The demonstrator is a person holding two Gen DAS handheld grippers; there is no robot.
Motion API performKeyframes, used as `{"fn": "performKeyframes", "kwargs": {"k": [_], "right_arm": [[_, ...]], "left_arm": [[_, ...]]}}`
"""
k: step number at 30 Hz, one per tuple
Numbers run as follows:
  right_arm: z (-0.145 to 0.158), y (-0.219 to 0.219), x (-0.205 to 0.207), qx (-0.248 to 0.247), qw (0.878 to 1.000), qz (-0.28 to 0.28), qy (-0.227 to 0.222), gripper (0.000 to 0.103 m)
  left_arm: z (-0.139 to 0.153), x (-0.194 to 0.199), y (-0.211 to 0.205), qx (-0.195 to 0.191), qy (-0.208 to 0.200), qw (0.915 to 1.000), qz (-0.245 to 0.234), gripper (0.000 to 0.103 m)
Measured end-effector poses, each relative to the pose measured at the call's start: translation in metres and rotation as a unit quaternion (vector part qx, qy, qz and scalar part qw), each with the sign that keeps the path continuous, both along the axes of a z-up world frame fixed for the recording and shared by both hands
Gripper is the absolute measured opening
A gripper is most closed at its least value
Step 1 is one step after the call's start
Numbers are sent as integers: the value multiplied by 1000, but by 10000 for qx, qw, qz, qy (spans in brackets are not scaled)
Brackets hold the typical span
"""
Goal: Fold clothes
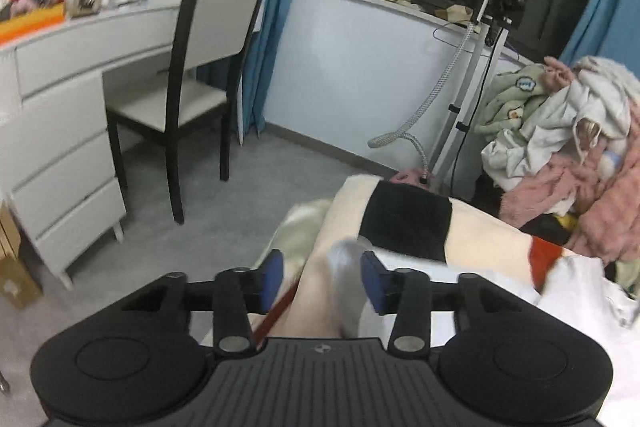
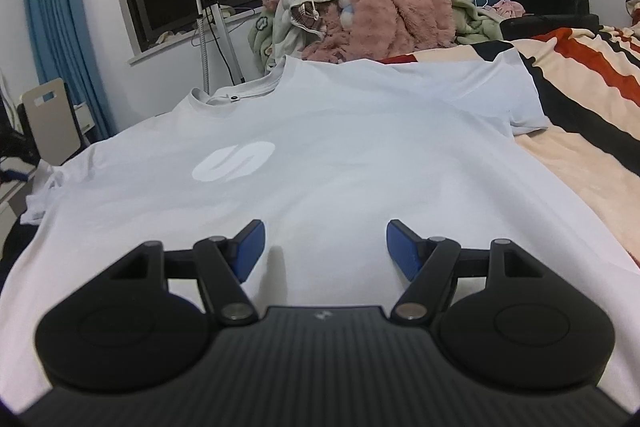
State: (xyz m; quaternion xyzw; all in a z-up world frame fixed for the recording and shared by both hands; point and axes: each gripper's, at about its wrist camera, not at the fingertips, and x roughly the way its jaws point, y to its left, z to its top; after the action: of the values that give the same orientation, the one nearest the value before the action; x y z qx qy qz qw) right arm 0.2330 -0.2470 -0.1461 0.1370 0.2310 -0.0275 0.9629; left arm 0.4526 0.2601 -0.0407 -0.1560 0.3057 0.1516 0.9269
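Note:
A white T-shirt [image 2: 340, 155] with a pale oval logo [image 2: 234, 161] lies spread flat, front up, on the striped bed blanket [image 2: 580, 131]. Its collar points away from me. My right gripper [image 2: 325, 251] is open and empty, low over the shirt's near hem. In the left wrist view my left gripper [image 1: 322, 277] is open at the bed's corner. A blurred bit of white shirt fabric [image 1: 346, 267] sits between its blue pads, not clamped. More of the shirt [image 1: 580, 291] shows at the right.
A pile of unfolded clothes [image 2: 360, 11] lies at the far end of the bed, also seen in the left wrist view [image 1: 568, 131]. A chair [image 1: 200, 67], a white dresser [image 1: 64, 131] and a garment steamer stand [image 1: 468, 75] are beside the bed on grey floor.

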Motion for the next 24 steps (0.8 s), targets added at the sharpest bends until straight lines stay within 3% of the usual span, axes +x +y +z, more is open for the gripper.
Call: {"fn": "performKeyframes", "kwargs": {"k": [2,5,7,12,14,20,22,24], "right_arm": [[2,-1,-2,36,10000,0,-11,70],[6,-3,-6,104,9999,-12,-45,70],[9,-4,-10,152,9999,-18,-63,70],[13,-5,-16,215,9997,34,-59,70],[13,-6,-18,210,9998,50,-43,70],[8,-15,-14,399,9991,-111,91,70],[5,-18,-11,490,9986,-124,140,70],[4,-17,-9,487,9987,-91,148,70]], "left_arm": [[1,-27,0,-224,-49,9997,-52,53],[2,-72,-1,-921,-113,9957,-74,53],[-1,-104,-8,-1489,-193,9885,-164,52],[-31,-143,-41,-2071,-227,9774,-349,51],[-38,-143,-43,-2027,-347,9784,-230,50],[-57,-144,-47,-1890,-705,9794,128,23],[-63,-144,-49,-1843,-824,9791,247,8],[-69,-144,-50,-1788,-939,9787,368,7]]}}
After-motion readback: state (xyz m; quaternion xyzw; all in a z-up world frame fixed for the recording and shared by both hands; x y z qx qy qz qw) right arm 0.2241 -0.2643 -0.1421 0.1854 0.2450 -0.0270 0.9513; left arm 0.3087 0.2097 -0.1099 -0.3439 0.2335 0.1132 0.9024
